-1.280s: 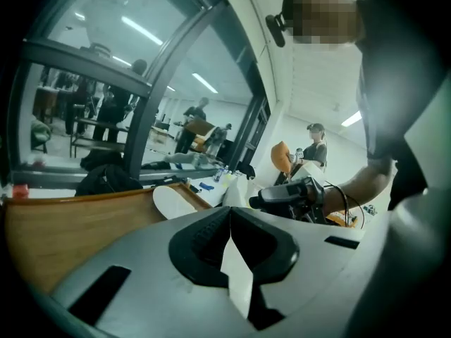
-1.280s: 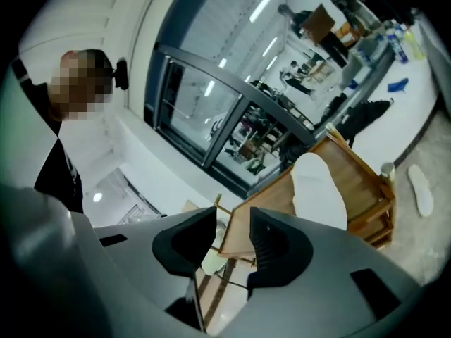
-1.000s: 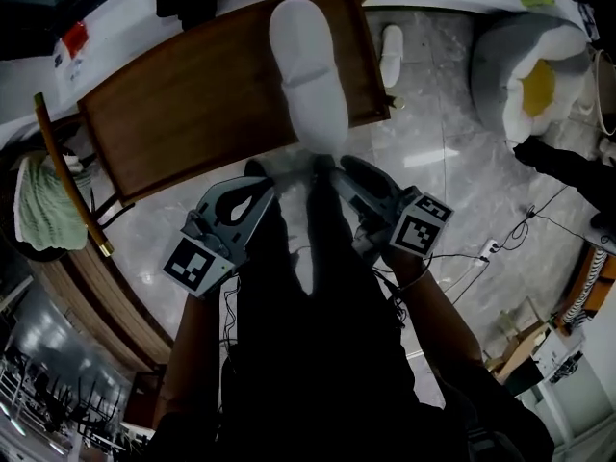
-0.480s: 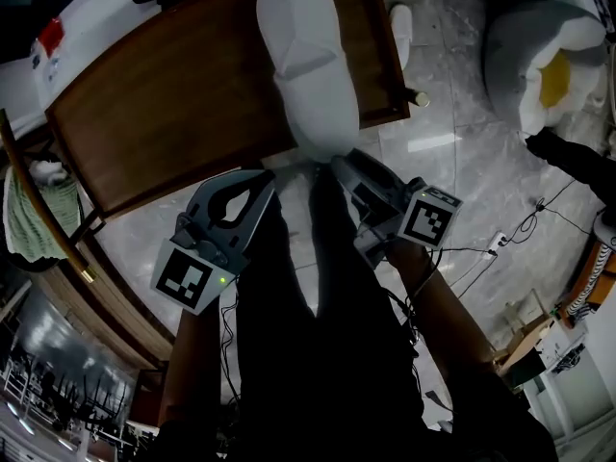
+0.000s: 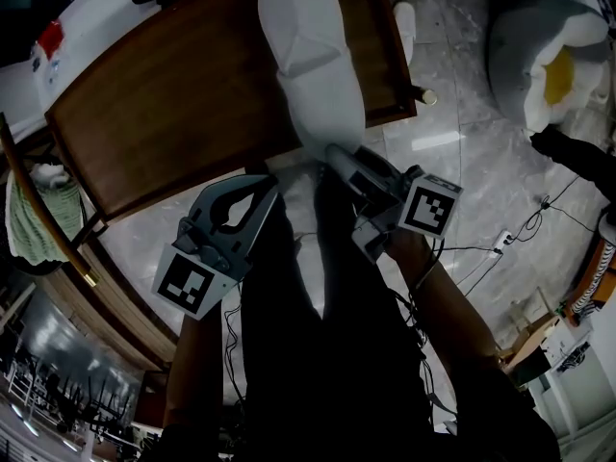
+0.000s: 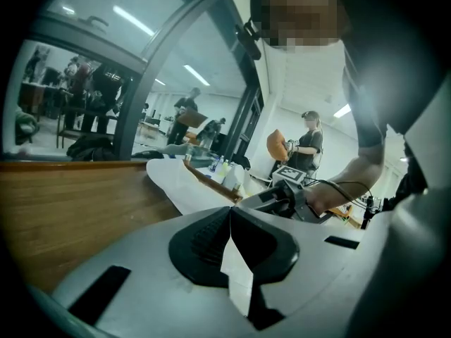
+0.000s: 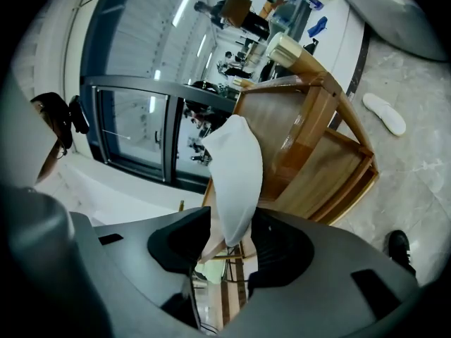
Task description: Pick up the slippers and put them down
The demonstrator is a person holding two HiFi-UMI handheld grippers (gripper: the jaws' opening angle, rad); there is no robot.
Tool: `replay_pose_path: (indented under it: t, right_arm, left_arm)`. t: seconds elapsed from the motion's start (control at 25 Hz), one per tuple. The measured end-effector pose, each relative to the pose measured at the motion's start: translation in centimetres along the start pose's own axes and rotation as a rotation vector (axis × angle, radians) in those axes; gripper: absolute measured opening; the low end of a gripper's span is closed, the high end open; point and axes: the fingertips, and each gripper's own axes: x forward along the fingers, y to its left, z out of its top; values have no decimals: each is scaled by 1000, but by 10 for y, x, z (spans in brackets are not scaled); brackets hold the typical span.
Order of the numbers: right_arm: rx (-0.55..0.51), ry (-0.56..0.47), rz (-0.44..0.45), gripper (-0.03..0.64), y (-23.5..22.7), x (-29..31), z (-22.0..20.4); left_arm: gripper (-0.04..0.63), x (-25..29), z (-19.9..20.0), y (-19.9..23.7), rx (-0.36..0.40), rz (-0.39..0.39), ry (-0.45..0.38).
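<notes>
White slipper (image 5: 313,61) lies flat on the brown wood worktop (image 5: 164,114), top centre of the head view. Toe is twd the upper edge, heel end at the worktop's lower edge.

Right claw (image 5: 337,157) sits just below the heel, mid-frame. In the right gripper view we see its jaws spread w/ the heel end between them. There's a gap on the left side and the pads aren't pinching. Jaws have just been opening, then eased in a touch.

Left claw (image 5: 272,183) is lower left of the heel, apart from the slipper and close to the worktop edge. Its tips are pressed together w/ nothing btwn them.

Further out, a 2nd slipper (image 5: 404,32) lies on the pale marble floor (image 5: 462,162), upper right past the worktop. Grey cushion (image 5: 520,41) w/ a yellow centre is at far upper right. Green cloth (image 5: 34,215) hangs at the left edge.
</notes>
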Motion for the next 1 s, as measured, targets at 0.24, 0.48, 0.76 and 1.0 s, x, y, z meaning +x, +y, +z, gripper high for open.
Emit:
replay_pose_path:
  t: [0.24,0.48,0.76,1.0]
  right_arm:
    - [26,6,-33,97,-11,-4,-5]
    - [7,-9,7,77,-3,-5,-2]
    - [-55,-11,53,71,25,-4,5]
    - [-79,-91,209,66,101,-2,23]
  left_arm:
    - [12,2,-2,0,-7,-5,-1]
    - [12,0,-2,2,-11,-2,-14]
    - [12,-12,12,6,2,30,-43]
    - [12,-44,56,8,28,79,-109]
